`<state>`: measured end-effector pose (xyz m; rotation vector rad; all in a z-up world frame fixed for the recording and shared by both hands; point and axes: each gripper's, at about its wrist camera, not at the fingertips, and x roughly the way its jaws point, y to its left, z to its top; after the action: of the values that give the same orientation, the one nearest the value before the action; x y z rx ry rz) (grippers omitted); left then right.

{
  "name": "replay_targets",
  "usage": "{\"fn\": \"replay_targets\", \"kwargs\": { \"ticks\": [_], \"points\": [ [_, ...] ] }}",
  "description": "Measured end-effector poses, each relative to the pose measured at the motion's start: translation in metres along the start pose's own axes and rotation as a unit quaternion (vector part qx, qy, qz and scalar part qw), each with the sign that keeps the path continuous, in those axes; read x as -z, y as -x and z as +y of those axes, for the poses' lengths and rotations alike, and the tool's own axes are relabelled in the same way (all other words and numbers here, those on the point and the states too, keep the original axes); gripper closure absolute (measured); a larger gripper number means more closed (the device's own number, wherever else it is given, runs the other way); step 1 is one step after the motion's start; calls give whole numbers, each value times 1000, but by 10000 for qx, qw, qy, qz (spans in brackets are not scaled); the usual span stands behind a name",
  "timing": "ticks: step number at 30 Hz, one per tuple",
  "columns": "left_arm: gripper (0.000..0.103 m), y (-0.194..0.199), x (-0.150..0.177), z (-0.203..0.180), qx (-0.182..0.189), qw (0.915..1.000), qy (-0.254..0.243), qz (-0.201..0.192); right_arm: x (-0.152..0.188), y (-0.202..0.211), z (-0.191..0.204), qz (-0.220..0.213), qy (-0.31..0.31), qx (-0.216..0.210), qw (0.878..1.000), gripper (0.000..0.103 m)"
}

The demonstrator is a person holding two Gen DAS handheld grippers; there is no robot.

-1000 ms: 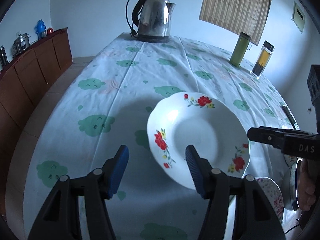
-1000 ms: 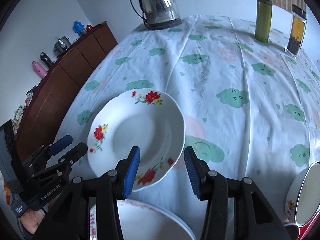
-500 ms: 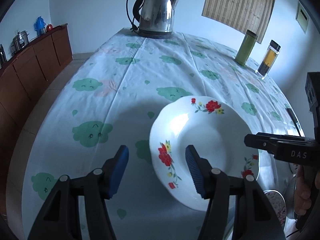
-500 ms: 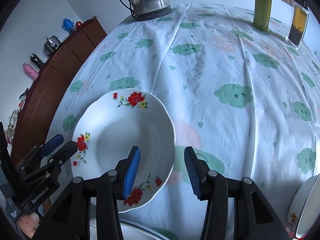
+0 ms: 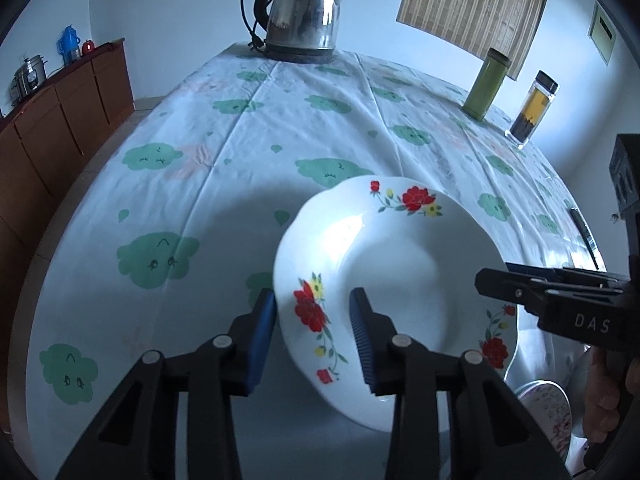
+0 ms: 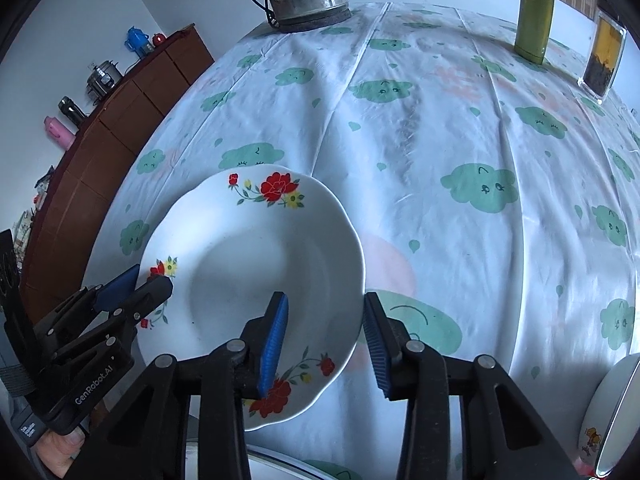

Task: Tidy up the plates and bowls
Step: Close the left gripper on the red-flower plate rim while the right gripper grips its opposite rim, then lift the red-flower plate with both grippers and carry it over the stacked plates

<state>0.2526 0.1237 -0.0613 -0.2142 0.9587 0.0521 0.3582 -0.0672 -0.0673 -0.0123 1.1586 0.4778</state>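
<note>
Both sets of tongs have just been closing in on the flowered plate since the earlier frames, and the plate now fills more of each view.

Left tongs [image 5: 312, 332]: the plate's near-left rim sits right between the two blue pads. The left pad [image 5: 262, 332] is just at the outer edge of the rim, the right pad [image 5: 360, 336] is over the inner slope. I can't tell for sure whether they're actually pressing on it yet; there looks to be a sliver of gap.

Right tongs [image 6: 324, 340]: same deal on the opposite side. The plate's [image 6: 256, 276] right rim runs between the pads, left pad over the well, right pad just outside the edge, not clearly touching.

The plate [image 5: 396, 276] is round, so no real long axis. It lies face up on the desk [image 5: 224, 184], near the front edge, big red flower on the far rim pointing toward the kettle. A hand [image 5: 604, 404] holds the right tool at the edge of the left view.

Closer in, bits of other dishes peek out: a patterned plate [image 5: 548, 404] at the lower right of the left view and a white bowl [image 6: 612, 412] at the right view's right edge.

Further back: green canister [image 5: 486, 84], clear jar [image 5: 532, 110] with dark stuff in it, then the steel kettle [image 5: 302, 12] at the far end. Wooden sideboard [image 5: 52, 120] off to the left.
</note>
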Motion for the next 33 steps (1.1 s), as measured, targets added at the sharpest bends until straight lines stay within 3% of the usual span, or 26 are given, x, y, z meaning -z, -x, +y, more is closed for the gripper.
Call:
{"fn": "replay_targets", "kwargs": {
  "ticks": [9,14,33],
  "points": [
    [70,-9,2,-3,-96,9999,-34,50,0,-5,4,53,157,159,9997,65],
    [76,-10,2,-2,-199,9998,-80,43,1,-9,3,89,210,228,9995,73],
    [76,5,3,-2,-366,9992,-54,-171,10,0,15,-69,511,280,9983,73]
  ]
}}
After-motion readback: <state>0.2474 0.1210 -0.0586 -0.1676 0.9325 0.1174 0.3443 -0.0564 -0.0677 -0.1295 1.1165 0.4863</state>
